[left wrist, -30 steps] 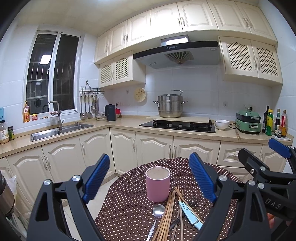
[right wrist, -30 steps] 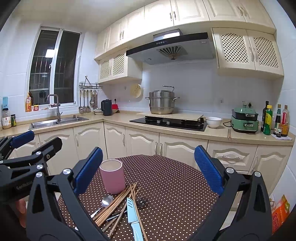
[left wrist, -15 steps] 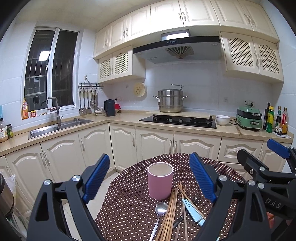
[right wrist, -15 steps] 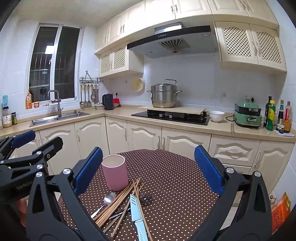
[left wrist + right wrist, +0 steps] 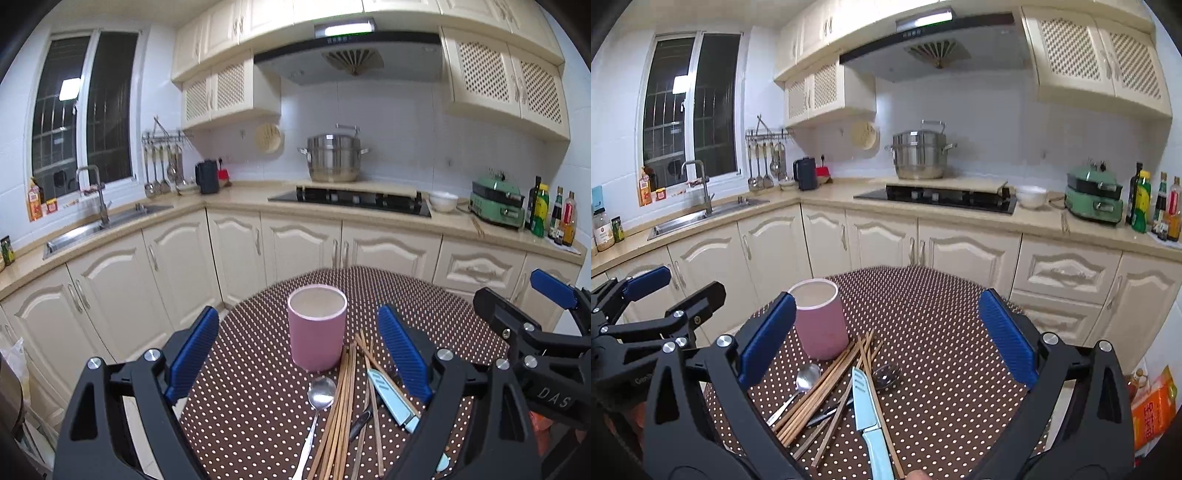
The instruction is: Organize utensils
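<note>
Cups: one pink cup (image 5: 317, 332), 12 o'clock on desk (image 5: 258, 406).
Spoons: two, silver spoon (image 5: 320, 391), dark spoon (image 5: 886, 373).
Knives: one blue knife (image 5: 866, 410).
Chopsticks (image 5: 341, 410): loose bundle, uncountable.
My left hand-held gripper (image 5: 295, 354): wide apart, holding nothing.
My right hand-held gripper (image 5: 886, 343): wide apart, holding nothing.

Pink cup (image 5: 317, 328) upright; chopsticks (image 5: 341, 410), spoon (image 5: 320, 391), knife (image 5: 391, 398) heaped beside.

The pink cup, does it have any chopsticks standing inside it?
No, the pink cup looks empty inside, and the chopsticks lie flat on the dotted table beside it.

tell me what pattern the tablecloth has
Dark brown with small white polka dots; the tablecloth shows best in the right wrist view.
</note>
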`<state>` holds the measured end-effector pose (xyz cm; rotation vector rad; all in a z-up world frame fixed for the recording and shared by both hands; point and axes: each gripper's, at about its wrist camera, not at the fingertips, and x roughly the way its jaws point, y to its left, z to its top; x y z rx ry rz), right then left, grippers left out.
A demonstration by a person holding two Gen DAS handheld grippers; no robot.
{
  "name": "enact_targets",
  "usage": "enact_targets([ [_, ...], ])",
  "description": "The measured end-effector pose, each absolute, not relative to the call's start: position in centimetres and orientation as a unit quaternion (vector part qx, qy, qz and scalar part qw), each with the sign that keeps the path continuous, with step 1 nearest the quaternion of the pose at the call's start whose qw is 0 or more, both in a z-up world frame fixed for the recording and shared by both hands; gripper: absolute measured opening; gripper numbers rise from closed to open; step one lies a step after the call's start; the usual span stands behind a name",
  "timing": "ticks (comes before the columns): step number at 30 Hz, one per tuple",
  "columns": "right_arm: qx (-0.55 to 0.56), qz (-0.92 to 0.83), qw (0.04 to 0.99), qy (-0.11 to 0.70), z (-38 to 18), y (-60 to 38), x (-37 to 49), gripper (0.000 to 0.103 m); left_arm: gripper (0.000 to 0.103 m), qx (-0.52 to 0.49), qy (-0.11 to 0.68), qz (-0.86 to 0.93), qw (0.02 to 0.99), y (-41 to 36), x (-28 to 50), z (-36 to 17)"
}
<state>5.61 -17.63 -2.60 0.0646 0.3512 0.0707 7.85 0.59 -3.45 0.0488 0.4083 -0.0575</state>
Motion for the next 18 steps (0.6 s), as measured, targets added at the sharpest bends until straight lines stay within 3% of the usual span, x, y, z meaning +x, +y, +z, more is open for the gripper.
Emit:
enact_targets([
  [15, 0.029, 0.034, 0.947, 0.317, -9.6, -19.7, 11.0, 0.097, 0.085, 0.033, 0.402, -0.081, 0.911, 3.4, 16.7, -11.9],
  [18, 0.010, 0.024, 0.937, 0.348, -11.4, -19.8, 12.1, 0.097, 0.062, 0.035, 0.440, -0.092, 0.892, 3.5, 17.8, -14.1],
])
